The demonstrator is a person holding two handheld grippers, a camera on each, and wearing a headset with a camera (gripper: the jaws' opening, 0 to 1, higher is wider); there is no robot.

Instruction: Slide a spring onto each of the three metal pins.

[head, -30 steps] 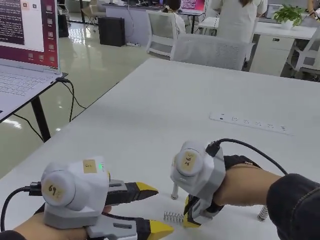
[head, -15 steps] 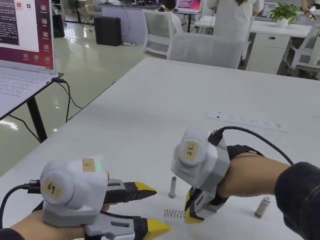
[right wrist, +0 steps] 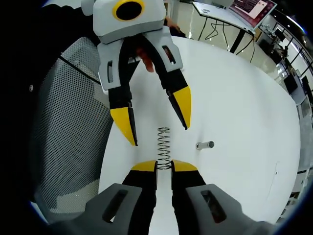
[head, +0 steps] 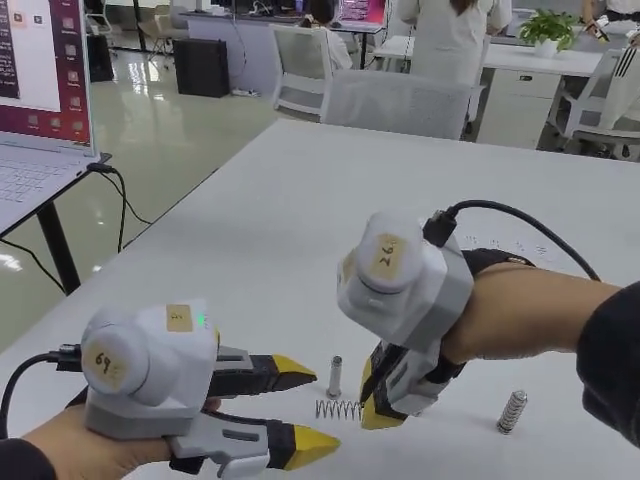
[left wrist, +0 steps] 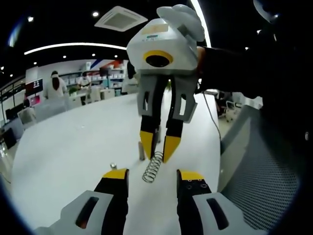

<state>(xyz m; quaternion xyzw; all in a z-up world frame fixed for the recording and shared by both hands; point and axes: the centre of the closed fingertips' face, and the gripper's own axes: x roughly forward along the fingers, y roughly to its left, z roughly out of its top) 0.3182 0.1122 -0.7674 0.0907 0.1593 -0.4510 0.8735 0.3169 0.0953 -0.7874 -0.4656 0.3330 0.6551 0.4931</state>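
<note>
My right gripper [head: 372,415] is shut on one end of a small steel spring [head: 338,408], which sticks out level toward the left, low over the white table [head: 300,220]. In the right gripper view the gripper [right wrist: 165,166] pinches the spring [right wrist: 163,144] at its near end. A bare metal pin [head: 334,375] stands upright just behind the spring. Facing them, my left gripper [head: 305,410] is open with nothing in it, its yellow fingertips [right wrist: 183,110] either side of the spring's free end. Further right stands a pin wearing a spring [head: 512,410].
An open laptop [head: 30,110] sits on a side table at the left, past the table's left edge. A grey chair [head: 400,100] stands at the far end. People and desks are in the background. A black cable [head: 520,225] runs from my right gripper.
The right gripper has risen slightly with the spring, and the bare pin now stands in full view to its left. The left gripper stays open in about the same place.
</note>
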